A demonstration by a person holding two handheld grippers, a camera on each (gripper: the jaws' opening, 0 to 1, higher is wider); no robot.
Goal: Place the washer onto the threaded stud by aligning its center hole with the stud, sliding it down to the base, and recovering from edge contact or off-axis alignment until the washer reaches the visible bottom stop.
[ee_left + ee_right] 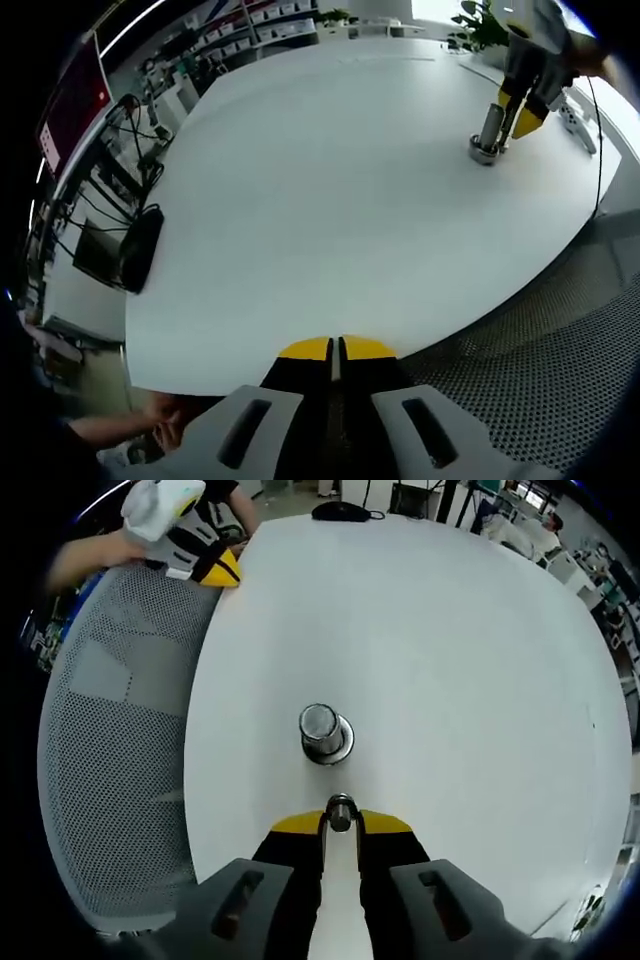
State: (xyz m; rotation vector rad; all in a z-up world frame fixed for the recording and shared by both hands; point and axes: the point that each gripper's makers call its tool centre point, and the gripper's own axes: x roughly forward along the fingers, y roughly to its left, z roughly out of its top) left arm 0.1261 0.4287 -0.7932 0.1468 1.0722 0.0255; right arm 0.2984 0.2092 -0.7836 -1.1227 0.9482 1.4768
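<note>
A metal stud [325, 732] stands upright on its round base on the white table [470, 680]. My right gripper [341, 825] is shut on a small grey washer [341, 810], pinched between the yellow tips a short way in front of the stud and apart from it. In the left gripper view the same stud [487, 132] stands far off at the upper right, with the right gripper [522, 112] close beside it. My left gripper [335, 348] hovers at the table's near edge, its yellow tips together with nothing between them; it also appears as the left gripper [218, 570], held by a hand.
A grey mesh chair [110, 750] stands against the table's edge below the left gripper. A black object [340, 512] lies at the far edge. A black bag [140, 245] and cables sit off the table's left side. A thin cable [598, 130] runs past the stud.
</note>
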